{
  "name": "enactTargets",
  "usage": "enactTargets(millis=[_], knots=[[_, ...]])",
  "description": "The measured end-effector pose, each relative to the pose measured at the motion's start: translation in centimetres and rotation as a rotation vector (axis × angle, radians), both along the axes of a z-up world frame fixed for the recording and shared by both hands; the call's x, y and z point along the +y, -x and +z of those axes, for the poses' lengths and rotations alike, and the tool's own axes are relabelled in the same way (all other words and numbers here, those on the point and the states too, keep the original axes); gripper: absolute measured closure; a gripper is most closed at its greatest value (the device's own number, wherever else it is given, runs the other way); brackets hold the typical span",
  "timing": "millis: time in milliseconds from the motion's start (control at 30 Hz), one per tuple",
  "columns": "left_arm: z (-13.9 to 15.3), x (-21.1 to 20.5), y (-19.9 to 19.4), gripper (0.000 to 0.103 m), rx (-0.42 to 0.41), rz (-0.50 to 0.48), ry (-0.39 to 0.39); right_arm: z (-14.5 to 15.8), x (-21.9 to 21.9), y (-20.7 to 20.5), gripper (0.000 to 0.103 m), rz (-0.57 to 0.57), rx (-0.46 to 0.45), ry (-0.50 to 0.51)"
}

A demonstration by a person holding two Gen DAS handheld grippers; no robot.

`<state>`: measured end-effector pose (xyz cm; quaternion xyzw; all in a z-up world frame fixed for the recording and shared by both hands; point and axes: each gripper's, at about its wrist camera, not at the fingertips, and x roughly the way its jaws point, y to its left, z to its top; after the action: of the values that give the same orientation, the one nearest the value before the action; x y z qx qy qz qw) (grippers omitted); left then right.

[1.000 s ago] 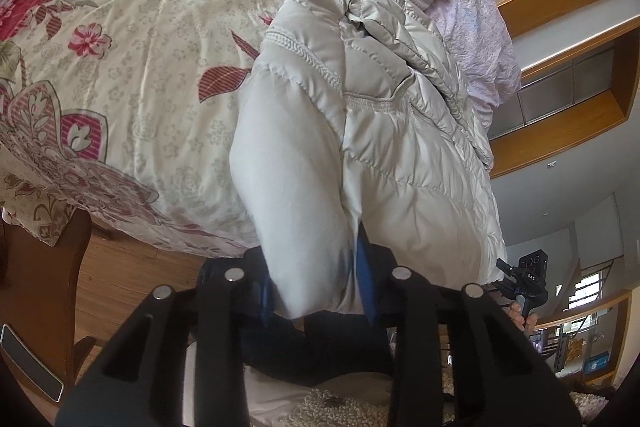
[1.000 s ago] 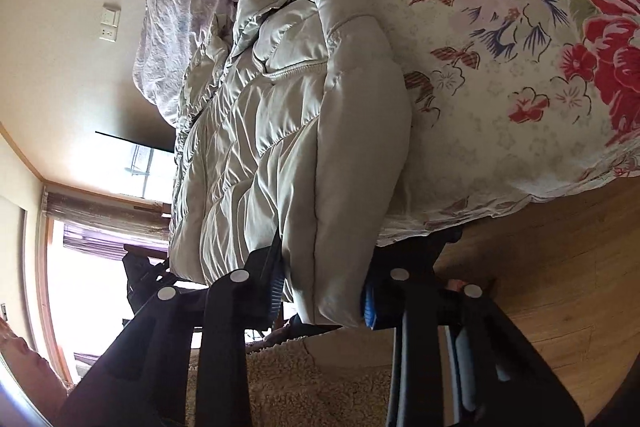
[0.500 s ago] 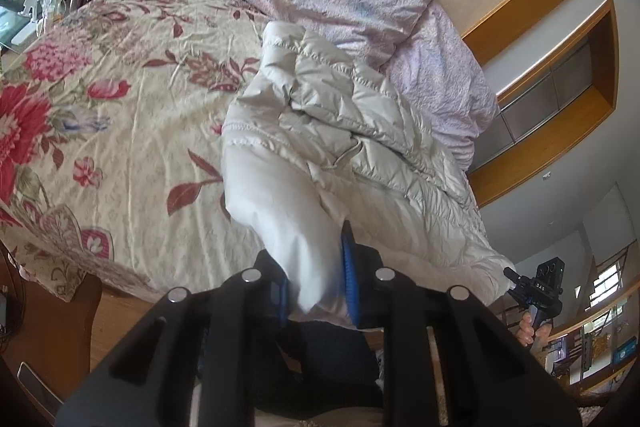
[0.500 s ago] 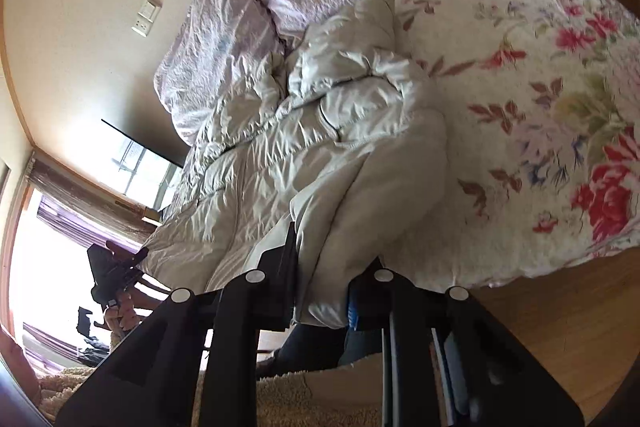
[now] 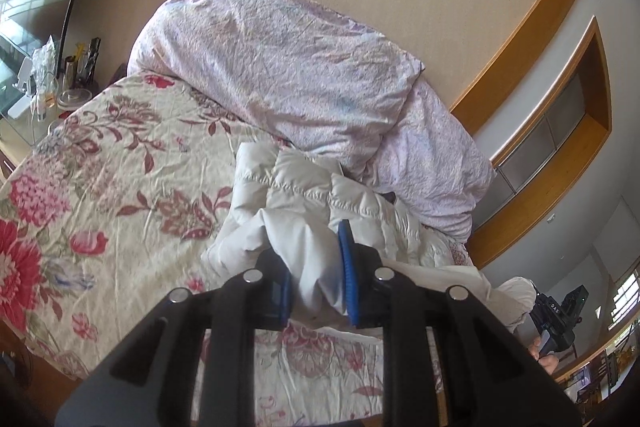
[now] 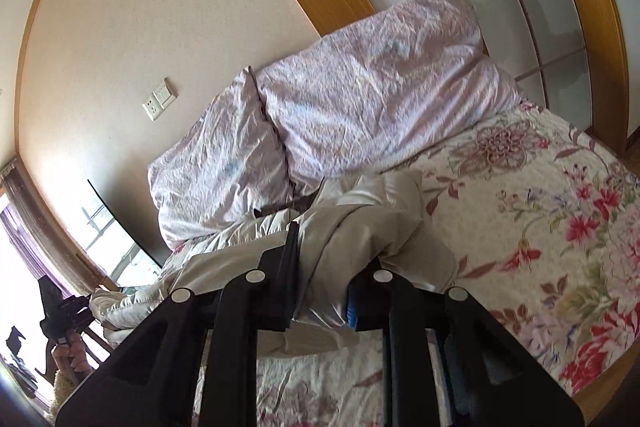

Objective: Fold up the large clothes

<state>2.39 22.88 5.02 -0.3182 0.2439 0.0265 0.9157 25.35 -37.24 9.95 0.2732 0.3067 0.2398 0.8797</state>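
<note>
Puffy cream-white quilted down jacket (image 5: 320,195) is what you are folding, and it lies on the floral bedspread (image 5: 120,187) of the large bed, toward the far end, just in front of the two crumpled pale lilac pillows (image 5: 288,67) that lean on the beige wall. Order by size: bed first, pillows next, jacket, then your tools. You have both near corners of the jacket lifted off the cover, so its near part hangs bunched between the tools while the far, quilted part rests on the bed. Your left gripper (image 5: 316,287) has its blue-padded fingers pinching a thick wad of the smooth fabric; your right gripper (image 6: 324,291) pinches the other corner the same way, jaws nearly together on the cloth. The jaws of both have just been closing further on that cloth.

Judging from this, the fold is only begun: the near half is raised but not yet laid over the far half, and any later folding and smoothing remains.
</note>
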Motion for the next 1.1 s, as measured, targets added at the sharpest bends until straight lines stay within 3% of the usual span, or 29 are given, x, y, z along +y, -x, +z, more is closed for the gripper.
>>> enactTargets(millis=[200, 567, 833, 1000, 1100], knots=[[1.9, 0.8, -4.0, 0.083, -0.062, 0.069, -0.06, 2.9, 2.3, -3.0, 0.084, -0.083, -0.095, 0.069], [3.1, 3.5, -13.2, 0.083, -0.059, 0.137, -0.069, 4.4, 7.1, -9.8, 0.084, -0.207, -0.201, 0.2], [1.8, 4.6, -19.5, 0.083, -0.019, 0.165, -0.093, 1.4, 9.9, -16.9, 0.084, -0.267, -0.093, 0.241], [0.0, 5.3, -24.4, 0.083, 0.052, 0.188, -0.119, -1.3, 11.7, -21.2, 0.084, -0.29, 0.003, 0.264], [-1.3, 5.4, -27.1, 0.082, 0.09, 0.199, -0.145, -3.2, 12.6, -23.4, 0.078, -0.294, 0.087, 0.268]])
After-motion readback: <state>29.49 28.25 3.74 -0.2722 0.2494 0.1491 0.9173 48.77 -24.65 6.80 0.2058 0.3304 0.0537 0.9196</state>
